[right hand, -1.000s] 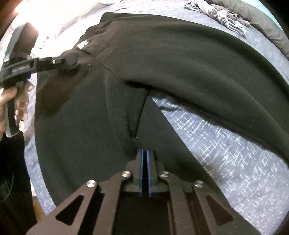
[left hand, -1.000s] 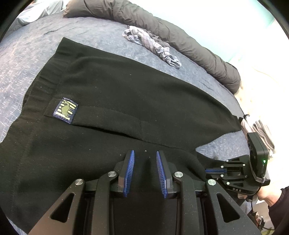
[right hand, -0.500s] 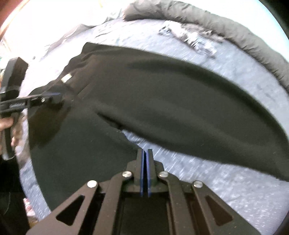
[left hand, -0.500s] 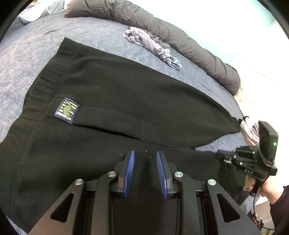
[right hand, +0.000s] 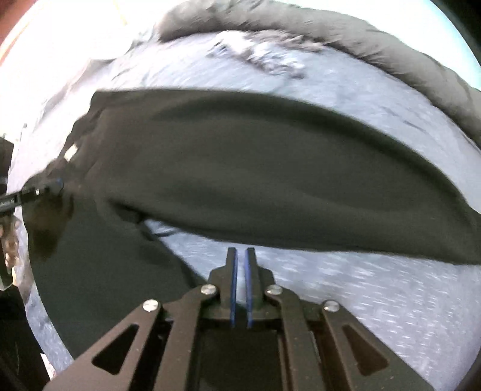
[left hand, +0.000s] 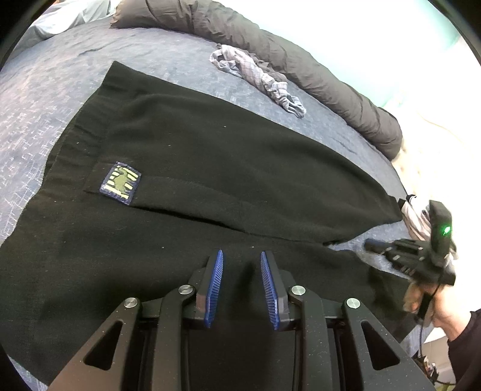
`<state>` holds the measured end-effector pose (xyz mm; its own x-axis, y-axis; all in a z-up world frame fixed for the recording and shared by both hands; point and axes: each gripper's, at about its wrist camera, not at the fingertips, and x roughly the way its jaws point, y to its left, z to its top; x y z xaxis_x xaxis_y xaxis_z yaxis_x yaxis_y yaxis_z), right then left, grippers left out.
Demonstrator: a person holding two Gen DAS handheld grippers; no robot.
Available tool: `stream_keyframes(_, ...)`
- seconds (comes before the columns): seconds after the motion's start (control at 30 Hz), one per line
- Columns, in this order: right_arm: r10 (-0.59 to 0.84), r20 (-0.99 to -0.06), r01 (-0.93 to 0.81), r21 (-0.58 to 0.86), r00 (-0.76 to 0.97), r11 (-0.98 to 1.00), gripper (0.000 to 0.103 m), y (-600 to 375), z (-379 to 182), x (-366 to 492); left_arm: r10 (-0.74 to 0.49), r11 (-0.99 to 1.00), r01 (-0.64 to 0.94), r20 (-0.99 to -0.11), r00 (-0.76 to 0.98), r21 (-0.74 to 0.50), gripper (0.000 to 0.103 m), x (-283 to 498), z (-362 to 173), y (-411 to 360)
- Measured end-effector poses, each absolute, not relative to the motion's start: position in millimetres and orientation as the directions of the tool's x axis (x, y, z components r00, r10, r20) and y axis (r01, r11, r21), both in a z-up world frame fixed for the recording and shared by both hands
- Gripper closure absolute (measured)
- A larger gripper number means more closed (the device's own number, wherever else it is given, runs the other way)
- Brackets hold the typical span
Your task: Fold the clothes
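Black trousers (left hand: pixel 240 150) lie flat on the blue-grey bedsheet (left hand: pixel 45 99), with a yellow-and-blue patch (left hand: pixel 120 183) near the waistband. My left gripper (left hand: pixel 242 254) hovers low over the near trouser leg. Its jaws are opening and the pads stand apart, with nothing pinched between them. My right gripper (right hand: pixel 240 249) is raised over bare sheet (right hand: pixel 345 285) below the far leg (right hand: pixel 255 168). Its jaws are opening to a narrow slit, and that slit is empty. In the left wrist view the right gripper (left hand: pixel 372 245) sits off the near leg's edge, held in a hand. The right wrist view is blurred.
A rolled grey duvet (left hand: pixel 300 69) runs along the far side of the bed. A crumpled checked cloth (left hand: pixel 258 78) lies just in front of it. Striped fabric (left hand: pixel 418 219) hangs at the bed's right edge. A pale pillow (left hand: pixel 75 15) is at the top left.
The right gripper lifted off the near trouser leg and swung out over the sheet, and its pads parted slightly. The left gripper stayed in place and its jaws widened a little.
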<state>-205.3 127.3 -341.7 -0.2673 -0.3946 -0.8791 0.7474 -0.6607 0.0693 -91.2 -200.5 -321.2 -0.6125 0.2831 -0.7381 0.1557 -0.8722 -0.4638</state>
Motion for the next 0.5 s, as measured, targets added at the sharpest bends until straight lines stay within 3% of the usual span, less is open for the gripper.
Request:
stream_keyframes(0.03, -0.415, -0.876, 0.749, 0.101, -0.245, -0.655, 0.097, 137, -339, -207, 0.285, -0.870, 0.157, -0.736, -0.614, -0.467, 0.069, -91, -321, -201)
stream_keyframes(0.07, -0.436, -0.872, 0.750, 0.133, -0.222, -0.648, 0.090, 148, -337, -208, 0.286, -0.868, 0.157, -0.735, -0.615, -0.470, 0.067, -91, -321, -202)
stream_keyframes(0.1, -0.451, -0.870, 0.751, 0.159, -0.201, -0.640, 0.072, 157, -335, -209, 0.287, -0.868, 0.156, -0.733, -0.617, -0.471, 0.066, -91, -320, -201)
stream_keyframes(0.17, -0.425, -0.889, 0.773, 0.144, -0.173, -0.617, 0.062, 165, -341, -203, 0.288, -0.869, 0.151, -0.732, -0.618, -0.470, 0.066, -92, -319, -200)
stream_keyframes(0.43, -0.308, -0.948, 0.830, 0.105, -0.083, -0.548, 0.062, 172, -382, -184, 0.291, -0.871, 0.147, -0.734, -0.614, -0.468, 0.066, -93, -320, -194)
stream_keyframes(0.5, -0.298, -0.951, 0.847, 0.087, -0.087, -0.525, 0.068, 169, -389, -180, 0.290, -0.871, 0.149, -0.735, -0.613, -0.468, 0.066, -94, -321, -194)
